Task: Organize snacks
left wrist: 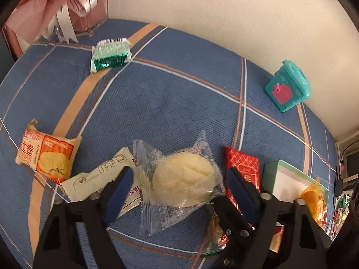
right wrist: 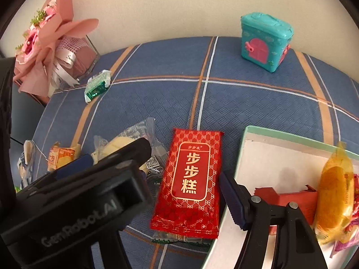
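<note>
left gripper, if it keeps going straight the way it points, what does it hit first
Most likely the clear-wrapped pale bun: it lies between the open fingers of the left gripper, on the blue plaid cloth. Whether the pads already touch its wrapper is unclear.

Snack packets (left wrist: 182, 177) on plaid tablecloth (left wrist: 170, 103)

Red snack packet (right wrist: 190, 181), near the desk's front edge: gold characters 步步糕 down a framed panel; small header line above, illegible. Black housing of the left tongs (right wrist: 74, 204): "GenRobot.AI" in grey. Clear wrapper (right wrist: 152, 161) behind it: QR code. Orange packet (left wrist: 48, 154), left edge: large 士 visible, rest unreadable. Cream wrapper (left wrist: 101, 177): print too small.
</note>
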`<state>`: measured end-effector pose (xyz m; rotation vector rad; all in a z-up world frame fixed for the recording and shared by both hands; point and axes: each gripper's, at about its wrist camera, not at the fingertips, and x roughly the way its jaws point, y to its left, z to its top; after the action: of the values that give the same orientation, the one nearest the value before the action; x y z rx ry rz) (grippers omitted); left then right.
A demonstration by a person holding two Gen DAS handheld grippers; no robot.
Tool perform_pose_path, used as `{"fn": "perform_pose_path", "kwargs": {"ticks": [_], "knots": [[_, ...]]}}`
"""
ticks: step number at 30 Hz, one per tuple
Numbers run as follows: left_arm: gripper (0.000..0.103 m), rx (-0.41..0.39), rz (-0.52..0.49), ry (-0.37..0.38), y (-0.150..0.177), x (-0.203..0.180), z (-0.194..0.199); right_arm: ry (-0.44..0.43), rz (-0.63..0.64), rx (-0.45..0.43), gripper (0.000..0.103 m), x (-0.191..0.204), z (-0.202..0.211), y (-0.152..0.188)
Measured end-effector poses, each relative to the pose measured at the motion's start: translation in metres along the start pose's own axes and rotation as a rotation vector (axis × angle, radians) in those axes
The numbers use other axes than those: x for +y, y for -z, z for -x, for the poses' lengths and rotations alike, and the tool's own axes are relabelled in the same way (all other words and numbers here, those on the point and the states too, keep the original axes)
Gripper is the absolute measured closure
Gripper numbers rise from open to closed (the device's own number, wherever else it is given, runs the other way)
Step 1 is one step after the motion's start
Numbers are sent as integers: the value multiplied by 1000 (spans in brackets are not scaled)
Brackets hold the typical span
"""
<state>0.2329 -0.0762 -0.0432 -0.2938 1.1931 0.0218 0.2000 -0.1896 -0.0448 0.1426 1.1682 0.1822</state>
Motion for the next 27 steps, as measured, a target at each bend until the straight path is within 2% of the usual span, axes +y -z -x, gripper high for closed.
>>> {"fn": "perform_pose_path", "kwargs": {"ticks": [6,12,27], "knots": [[24,3,-16,-1,1,-5,-6,38,26,-6,33,5,-3,0],[26,5,-12,-16,4,-10,-11,83,48,-11,42,6,-2,2],[37,-21,15,-38,2,-14,-9,43,13,-19,52,-1,0,0]]}}
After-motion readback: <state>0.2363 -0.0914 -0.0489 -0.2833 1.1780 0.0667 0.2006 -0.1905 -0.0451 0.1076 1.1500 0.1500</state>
